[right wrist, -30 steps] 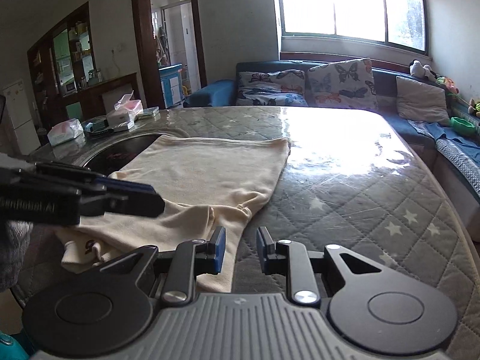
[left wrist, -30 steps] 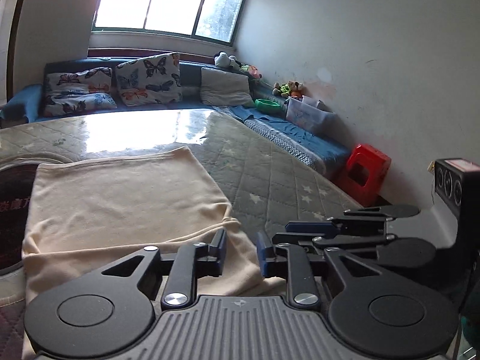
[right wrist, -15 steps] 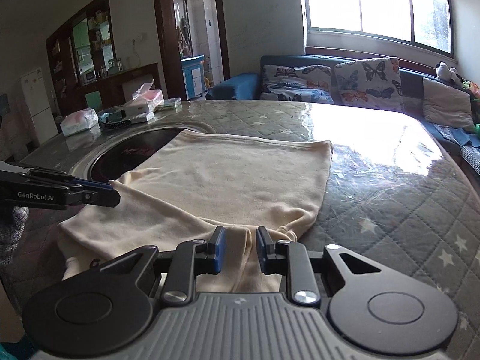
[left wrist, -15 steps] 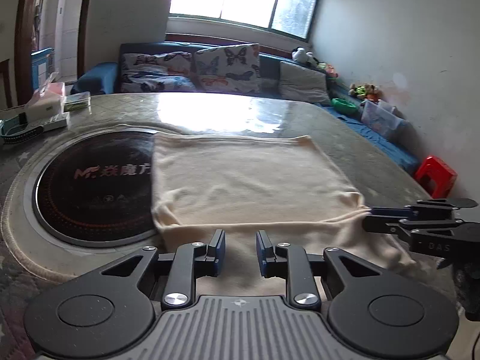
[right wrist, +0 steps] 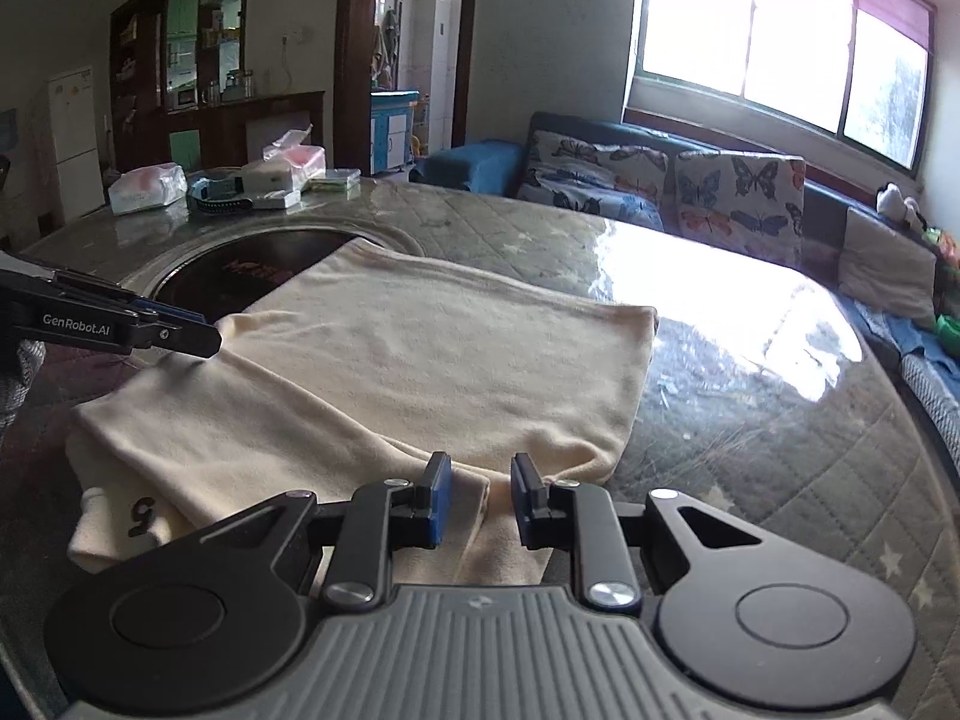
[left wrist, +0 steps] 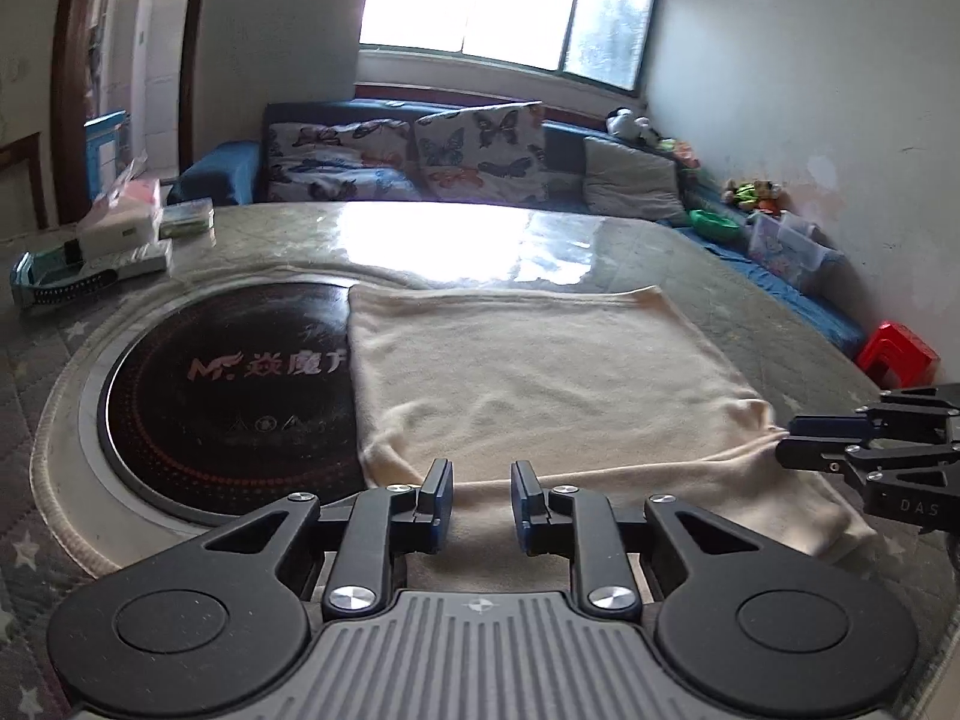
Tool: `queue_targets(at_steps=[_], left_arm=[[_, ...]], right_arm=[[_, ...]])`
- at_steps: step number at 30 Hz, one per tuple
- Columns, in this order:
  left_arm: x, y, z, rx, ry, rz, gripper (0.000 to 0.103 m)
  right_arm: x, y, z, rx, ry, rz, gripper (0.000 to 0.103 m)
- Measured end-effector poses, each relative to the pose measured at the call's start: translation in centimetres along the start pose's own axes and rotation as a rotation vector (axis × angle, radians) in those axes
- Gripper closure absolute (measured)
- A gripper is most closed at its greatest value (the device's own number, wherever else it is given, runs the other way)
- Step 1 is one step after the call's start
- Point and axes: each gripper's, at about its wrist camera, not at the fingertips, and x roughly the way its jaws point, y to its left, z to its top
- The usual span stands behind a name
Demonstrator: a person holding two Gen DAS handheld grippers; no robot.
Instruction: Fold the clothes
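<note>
Cream garment (left wrist: 540,384) now centred before both parted hand-held grippers.

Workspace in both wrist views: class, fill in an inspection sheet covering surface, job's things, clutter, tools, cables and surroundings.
Surface: quilted star-print table cover under glossy film; round black cooktop inset.
Job's things: cream garment lying flat, near part folded over, partly covering the cooktop.
Clutter: tissue packs and boxes at the far edge.
Tools: left tool and right tool both open, over the garment's near edge.
Cables: nothing seen.
Surroundings: sofa with butterfly cushions, window, red stool.
</note>
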Motion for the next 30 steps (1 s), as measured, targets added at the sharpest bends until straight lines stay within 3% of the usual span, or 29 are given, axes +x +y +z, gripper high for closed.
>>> queue_targets(at_steps=[5, 9, 14, 20, 22, 26, 30], left_arm=[[-2.5, -2.3, -1.1, 0.126, -0.001, -0.102, 0.080], [-2.7, -3.7, -2.4, 0.187, 0.037, -0.139, 0.080], [-2.0, -3.4, -3.7, 0.184, 0.083, -0.113, 0.079], [-3.2, -3.2, -3.8, 0.211, 0.077, -0.112, 0.079], [-3.9, -3.5, -4.2, 0.260, 0.077, -0.116, 0.077], [-5.4, -4.1, -5.3, 0.382, 0.077, -0.124, 0.064], [-6.0, -5.1, -6.6, 0.512, 0.071, -0.124, 0.061]], right_arm=[[-2.4, 1.2, -0.3, -0.076, -0.001, 0.059, 0.082], [-2.8, 2.1, -1.5, -0.114, 0.033, 0.089, 0.082], [-2.8, 2.1, -2.4, -0.121, 0.048, 0.067, 0.082], [-3.3, 2.3, -1.8, -0.109, 0.012, 0.082, 0.082], [-2.9, 2.7, -1.8, -0.114, 0.013, 0.105, 0.082], [-2.3, 2.8, -2.3, -0.111, 0.040, 0.117, 0.082], [-3.2, 2.2, -2.1, -0.084, 0.026, 0.119, 0.082]])
